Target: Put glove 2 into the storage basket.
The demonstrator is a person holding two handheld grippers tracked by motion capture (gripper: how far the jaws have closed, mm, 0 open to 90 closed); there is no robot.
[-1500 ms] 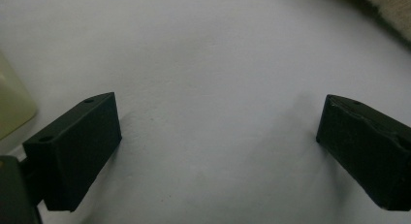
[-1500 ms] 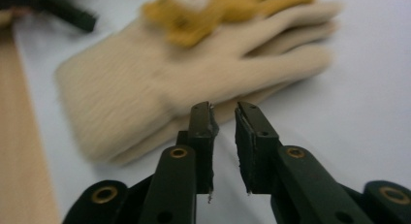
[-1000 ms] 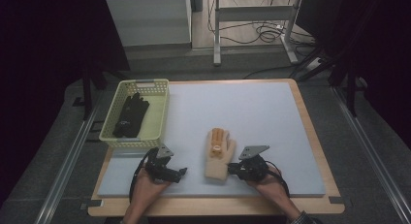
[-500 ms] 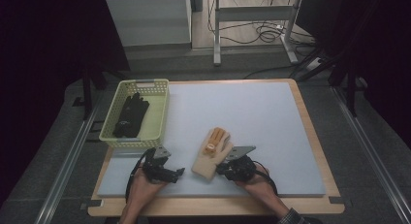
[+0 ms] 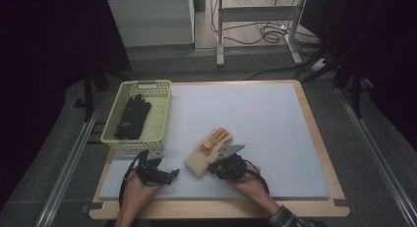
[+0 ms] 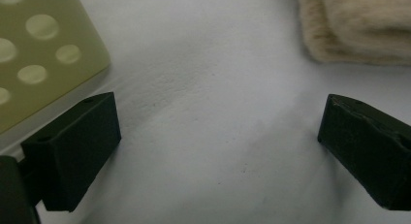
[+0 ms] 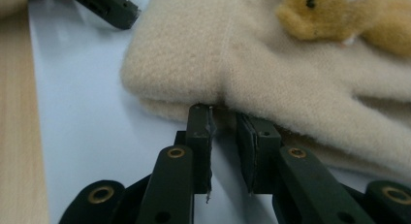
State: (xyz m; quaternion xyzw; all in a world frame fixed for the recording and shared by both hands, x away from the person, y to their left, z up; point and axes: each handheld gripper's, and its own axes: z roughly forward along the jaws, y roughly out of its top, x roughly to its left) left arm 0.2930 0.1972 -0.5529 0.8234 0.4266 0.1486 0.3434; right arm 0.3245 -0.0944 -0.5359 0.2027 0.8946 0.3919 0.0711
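Observation:
A cream fleece glove (image 5: 199,158) with orange fingers lies slanted on the pale blue mat (image 5: 260,114), near its front edge. My right gripper (image 5: 212,165) sits at the glove's right side. In the right gripper view its jaws (image 7: 225,110) stand almost together, and the glove's (image 7: 291,73) edge puckers in between their tips. A small tan plush figure (image 7: 310,15) sits on the glove. My left gripper (image 5: 166,169) rests on the mat left of the glove, open wide (image 6: 218,132) over bare mat. The cuff of the glove (image 6: 358,25) lies beyond its right jaw.
A pale green basket (image 5: 166,109) at the mat's left holds black gloves (image 5: 132,118); its corner (image 6: 43,49) lies just beyond the left jaw. The mat sits on a wooden board (image 5: 314,133). Table legs and cables stand on the floor behind.
My right gripper has moved left toward the left gripper, and the glove has shifted left with it and turned slantwise. The left gripper has stayed put.

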